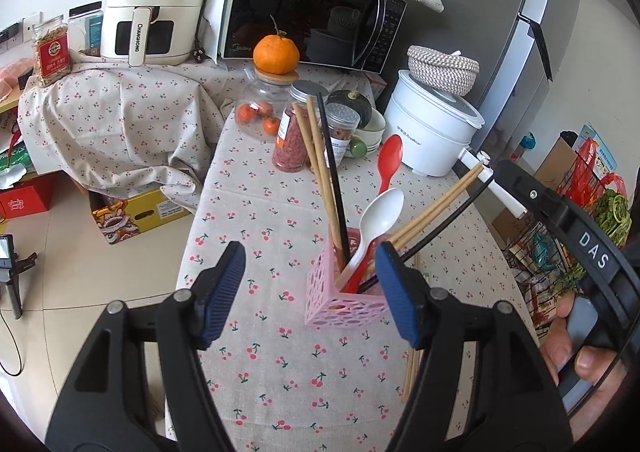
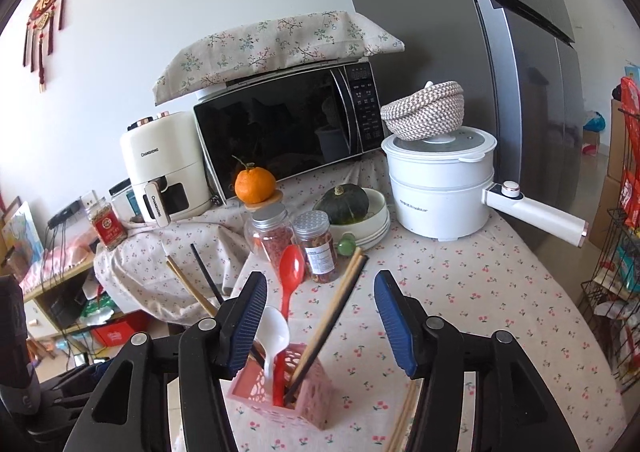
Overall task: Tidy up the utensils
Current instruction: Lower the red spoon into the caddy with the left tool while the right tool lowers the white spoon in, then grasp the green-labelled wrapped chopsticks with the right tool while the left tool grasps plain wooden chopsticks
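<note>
We take the pink holder [image 2: 286, 392] as landmark; it already carries spoons and chopsticks; a loose wooden pair [image 2: 402, 418] lies on the cloth just right of it; both the left gripper [image 1: 310, 294] and right gripper [image 2: 320, 320] gape, holding nothing; we would pinch that pair mid-length.

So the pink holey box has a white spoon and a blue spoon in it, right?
Not quite: in the pink perforated plastic box, the second spoon is a red plastic spoon, not blue. The white plastic spoon is there, as the right wrist view shows.
</note>
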{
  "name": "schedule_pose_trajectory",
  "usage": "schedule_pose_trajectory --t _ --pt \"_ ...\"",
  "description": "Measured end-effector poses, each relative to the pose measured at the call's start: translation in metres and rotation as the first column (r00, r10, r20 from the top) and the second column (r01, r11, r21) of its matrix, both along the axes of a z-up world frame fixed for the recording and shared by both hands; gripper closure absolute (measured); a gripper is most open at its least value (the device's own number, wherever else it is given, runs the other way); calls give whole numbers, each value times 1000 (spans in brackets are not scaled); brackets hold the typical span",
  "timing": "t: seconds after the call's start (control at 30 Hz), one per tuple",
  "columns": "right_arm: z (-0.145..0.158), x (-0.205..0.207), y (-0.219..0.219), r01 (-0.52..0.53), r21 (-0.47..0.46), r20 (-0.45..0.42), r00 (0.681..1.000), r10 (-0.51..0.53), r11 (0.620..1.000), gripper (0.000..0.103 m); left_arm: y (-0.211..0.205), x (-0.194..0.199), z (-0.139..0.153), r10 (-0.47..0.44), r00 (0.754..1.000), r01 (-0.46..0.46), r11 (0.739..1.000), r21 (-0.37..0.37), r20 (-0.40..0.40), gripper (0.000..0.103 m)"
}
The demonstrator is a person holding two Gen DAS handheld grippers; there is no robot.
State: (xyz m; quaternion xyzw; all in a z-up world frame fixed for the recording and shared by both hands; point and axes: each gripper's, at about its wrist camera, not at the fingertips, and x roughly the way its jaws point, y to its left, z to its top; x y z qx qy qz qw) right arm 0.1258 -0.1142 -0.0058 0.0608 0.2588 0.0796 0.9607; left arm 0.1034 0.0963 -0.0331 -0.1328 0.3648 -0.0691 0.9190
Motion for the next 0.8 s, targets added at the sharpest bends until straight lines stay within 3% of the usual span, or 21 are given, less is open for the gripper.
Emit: schedule_pose_trajectory --t 0.17,0.33,0.57,0.8 --pt "-2 -4 -35 1 -29 -109 994 -5 1000 24 -24 -5 -6 -68 996 68 998 2 -64 23" --pt "-25 0 -66 10 -72 -240 970 -27 997 21 -53 -10 -18 -135 982 139 990 21 -135 19" --pt "-63 7 -89 -21 -117 -411 911 -29 993 19 -92 -8 -40 -192 951 211 976 56 -242 18" --pt "-113 20 -102 -26 -155 -556 829 -65 988 18 -113 -1 -59 -205 924 249 963 101 -324 18"
